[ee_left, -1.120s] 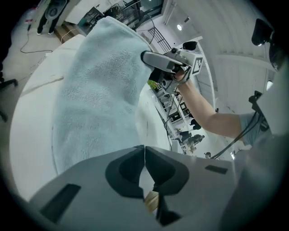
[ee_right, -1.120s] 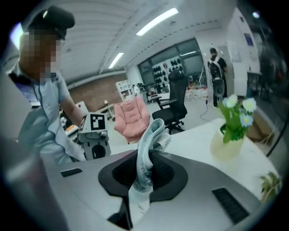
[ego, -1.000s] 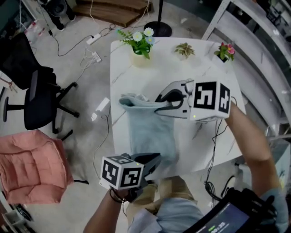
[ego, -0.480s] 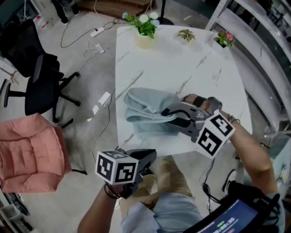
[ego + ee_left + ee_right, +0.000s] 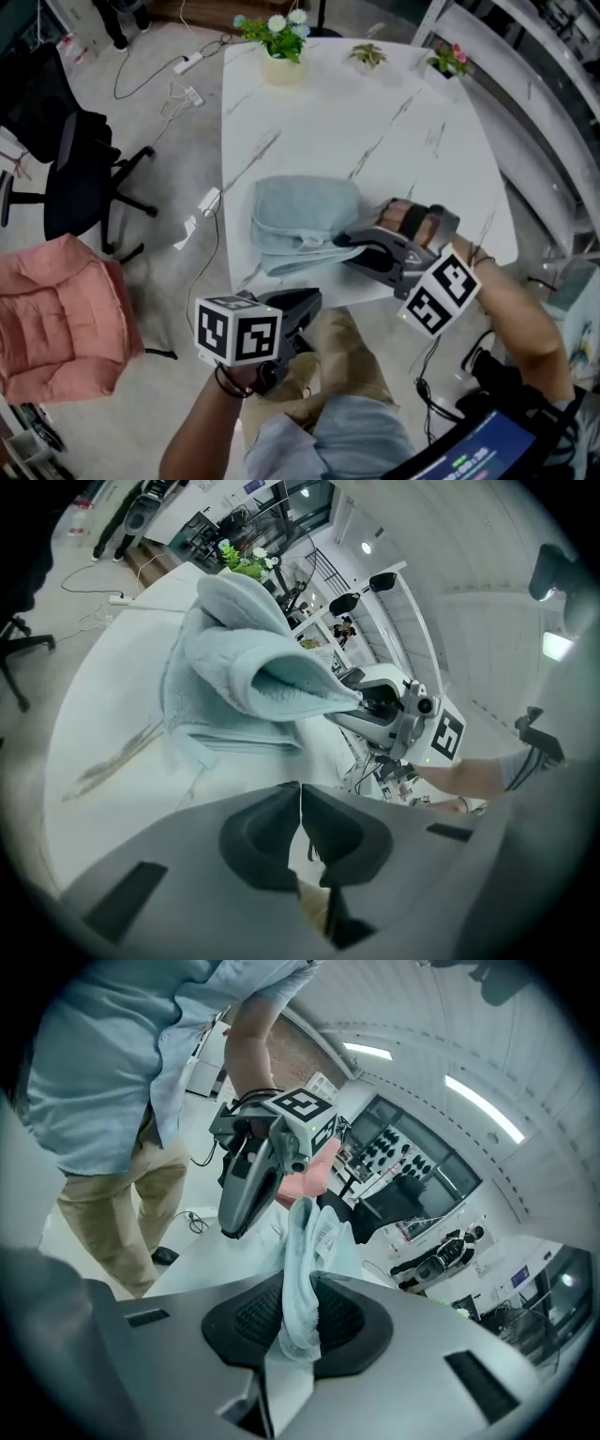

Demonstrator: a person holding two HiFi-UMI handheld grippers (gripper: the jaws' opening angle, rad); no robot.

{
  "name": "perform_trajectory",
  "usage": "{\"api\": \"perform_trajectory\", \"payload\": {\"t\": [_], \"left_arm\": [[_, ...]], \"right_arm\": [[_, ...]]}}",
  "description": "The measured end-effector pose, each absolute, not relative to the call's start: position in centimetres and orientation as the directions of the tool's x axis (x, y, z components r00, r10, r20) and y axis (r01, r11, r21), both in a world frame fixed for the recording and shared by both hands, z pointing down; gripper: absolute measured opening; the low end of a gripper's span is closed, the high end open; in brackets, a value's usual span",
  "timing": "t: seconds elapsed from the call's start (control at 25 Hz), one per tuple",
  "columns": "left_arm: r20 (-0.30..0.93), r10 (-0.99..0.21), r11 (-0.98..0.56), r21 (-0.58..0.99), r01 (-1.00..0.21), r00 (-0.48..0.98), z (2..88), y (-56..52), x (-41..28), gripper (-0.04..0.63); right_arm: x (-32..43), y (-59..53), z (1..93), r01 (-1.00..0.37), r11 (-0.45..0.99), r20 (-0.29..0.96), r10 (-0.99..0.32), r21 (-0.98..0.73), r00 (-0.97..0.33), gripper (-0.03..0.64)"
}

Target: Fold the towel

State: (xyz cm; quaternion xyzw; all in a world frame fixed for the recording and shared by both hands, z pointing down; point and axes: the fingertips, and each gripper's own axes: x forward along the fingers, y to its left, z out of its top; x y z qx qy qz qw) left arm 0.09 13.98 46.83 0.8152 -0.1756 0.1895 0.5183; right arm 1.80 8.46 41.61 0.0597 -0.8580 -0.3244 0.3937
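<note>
The towel's (image 5: 305,220) near hem is buried between the jaws of the right gripper (image 5: 345,240), which have just been easing apart but pinch it yet, and its white tag (image 5: 328,1232) is too small to read. A second ago the towel hung stretched out; now it lies doubled over by the table's (image 5: 375,112) front edge. The left gripper (image 5: 312,300), jaws closed on nothing, hangs just off that edge.
</note>
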Motion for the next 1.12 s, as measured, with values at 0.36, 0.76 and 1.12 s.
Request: {"api": "perform_trajectory", "payload": {"t": [0.36,0.76,1.12], "left_arm": [[0.493,-0.158,-0.345,0.784,-0.516,0.856,48.0,12.5,0.6,0.009],[0.480,-0.210,-0.273,0.807,-0.523,0.851,47.8,11.7,0.2,0.009],[0.499,-0.232,-0.270,0.792,-0.548,0.835,48.3,10.5,-0.5,0.009]], "right_arm": [[2.7,10.7,46.4,0.296,0.748,0.720,-0.328,0.593,-0.612,0.125],[0.8,8.1,38.3,-0.130,0.969,0.581,-0.231,0.211,-0.780,0.153],[-4.9,6.8,44.8,-0.012,0.978,0.722,-0.161,0.208,-0.673,0.026]]}}
